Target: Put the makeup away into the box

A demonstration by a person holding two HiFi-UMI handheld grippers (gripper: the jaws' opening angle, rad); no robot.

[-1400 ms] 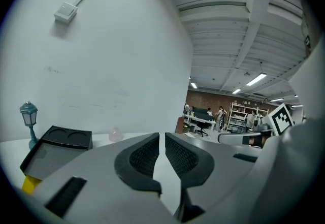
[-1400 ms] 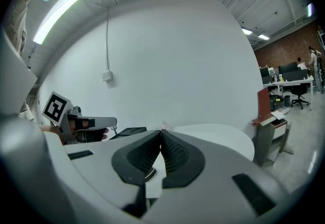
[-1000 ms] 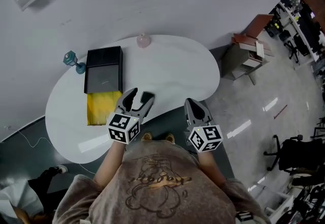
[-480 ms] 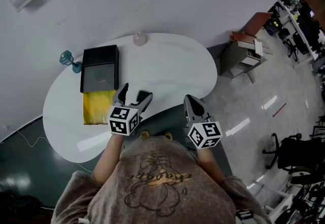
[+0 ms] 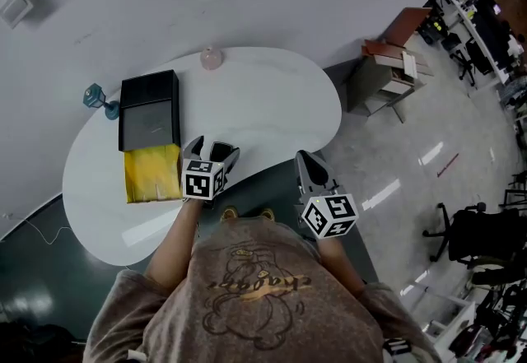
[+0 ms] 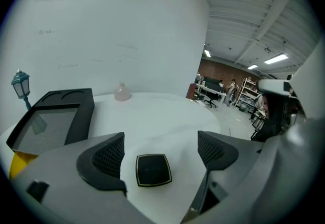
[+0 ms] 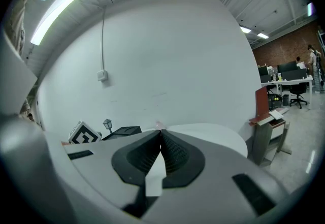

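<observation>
The left gripper (image 6: 161, 148) has just been opening its jaws, and they now stand wide apart. In the head view it sits lower in the frame and closer to the table (image 5: 272, 106) than a second ago. This reads as the approach for a pick, with nothing clamped yet. A small black square compact (image 6: 153, 170) lies flat on the white top between the two jaws, touching neither, at lower centre of the left gripper view. The right gripper (image 7: 161, 139), jaws pressed together and empty, waits off the table's near edge. The black box (image 6: 51, 121) stands at left, well apart from the compact, with a yellow piece (image 5: 152, 174) adjoining it.
</observation>
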